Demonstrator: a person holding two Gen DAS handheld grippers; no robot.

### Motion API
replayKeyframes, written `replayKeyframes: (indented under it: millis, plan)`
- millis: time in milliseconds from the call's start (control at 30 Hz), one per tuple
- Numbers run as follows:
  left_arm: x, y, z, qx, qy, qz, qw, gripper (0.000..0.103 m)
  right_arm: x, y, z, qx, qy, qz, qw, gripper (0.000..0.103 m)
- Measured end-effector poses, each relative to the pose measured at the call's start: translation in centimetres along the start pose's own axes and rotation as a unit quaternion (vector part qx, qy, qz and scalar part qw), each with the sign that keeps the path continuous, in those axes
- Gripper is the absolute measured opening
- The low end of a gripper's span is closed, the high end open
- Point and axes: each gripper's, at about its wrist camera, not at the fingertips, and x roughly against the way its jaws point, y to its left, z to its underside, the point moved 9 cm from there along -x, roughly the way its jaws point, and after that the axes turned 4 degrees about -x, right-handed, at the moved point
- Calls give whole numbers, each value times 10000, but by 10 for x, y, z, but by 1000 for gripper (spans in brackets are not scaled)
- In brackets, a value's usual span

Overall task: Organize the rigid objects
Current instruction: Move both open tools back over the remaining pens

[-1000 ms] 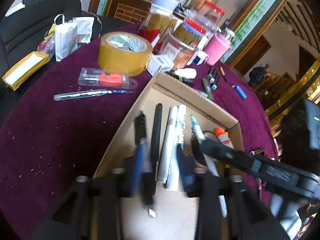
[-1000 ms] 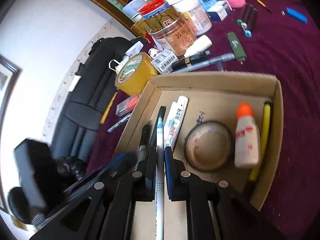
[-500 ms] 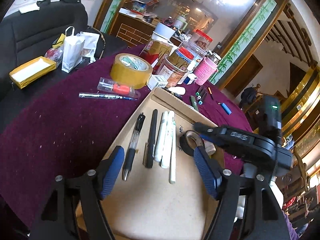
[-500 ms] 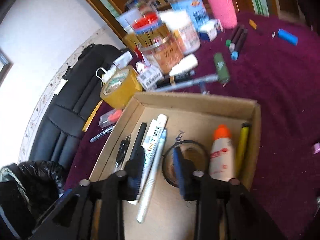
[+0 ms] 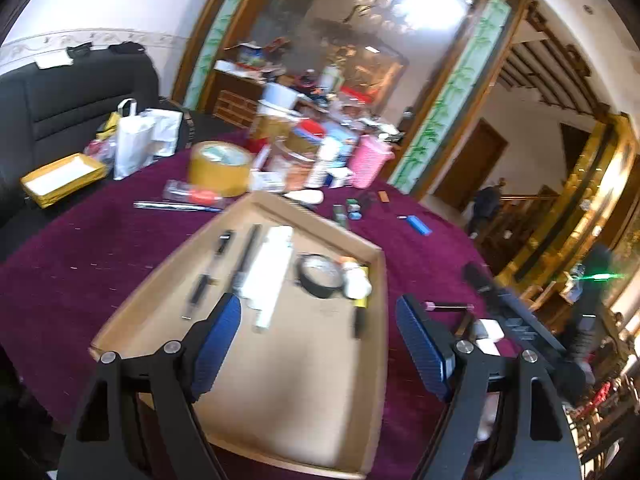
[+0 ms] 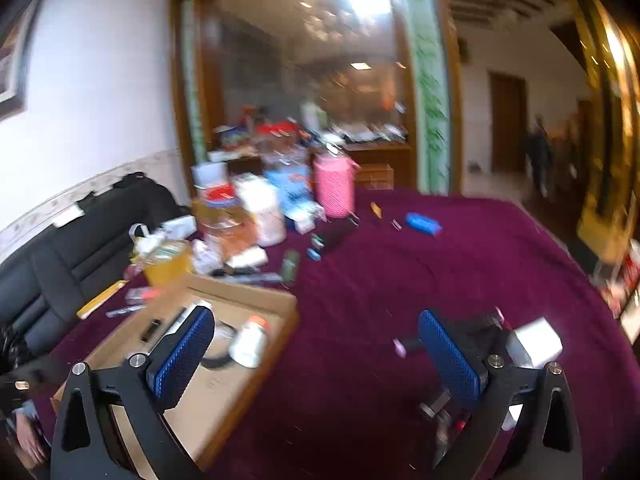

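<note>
Left gripper [image 5: 318, 336]: jaws wide open, holding nothing, above the cardboard box [image 5: 280, 396] at frame centre. In the box: pens [image 5: 244, 260], white markers [image 5: 272, 268], black tape roll [image 5: 320, 278], glue bottle [image 5: 354, 280]. Right gripper [image 6: 316, 348]: jaws wide open, holding nothing, over the maroon desk [image 6: 440, 264]; box lower left.

The cardboard tray [image 5: 376, 280] at the frame's centre is matt brown paperboard, smooth inside. Under it a purple cloth [image 5: 80, 264] looks napped and fuzzy (flecked with pale lint). The left gripper [image 5: 318, 328] has matt black plastic arms, blue ribbed pads [image 5: 218, 330] and shiny metal screws. At upper left, a tape roll [image 5: 218, 168] shows glossy tan film.
</note>
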Motion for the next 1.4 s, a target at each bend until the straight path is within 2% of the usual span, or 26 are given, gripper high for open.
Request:
replayKeyframes:
  millis: [67, 133, 200, 400, 600, 800, 967, 1200, 1400]
  plan:
    - [3, -18, 4, -28, -23, 284, 9996, 79, -10, -25, 10, -439, 361, 107, 9983, 103]
    - [5, -36, 10, -201, -34, 359, 9991, 81, -15, -46, 18, -823, 580, 138, 9948, 103]
    - [4, -51, 17, -410, 37, 368, 9985, 83, -12, -65, 24, -1039, 623, 255, 9923, 103]
    - [-9, -89, 44, -777, 448, 577, 9943, 83, 21, -92, 22, -953, 211, 578, 9935, 103]
    - [0, -115, 62, -1091, 551, 659, 9903, 83, 56, -87, 18, -464, -169, 561, 9972, 103]
    - [6, -125, 68, -1193, 522, 606, 9896, 83, 74, -68, 23, 16, -360, 377, 9986, 103]
    - [2, -124, 73, -1190, 633, 552, 9893, 83, 74, -74, 27, -75, -289, 292, 9991, 103]
    - [-14, -132, 83, -1248, 747, 798, 9861, 83, 70, -112, 27, -444, -195, 686, 9965, 103]
    - [-16, -126, 84, -1394, 741, 1049, 9819, 83, 56, -107, 18, -470, -128, 896, 9948, 103]
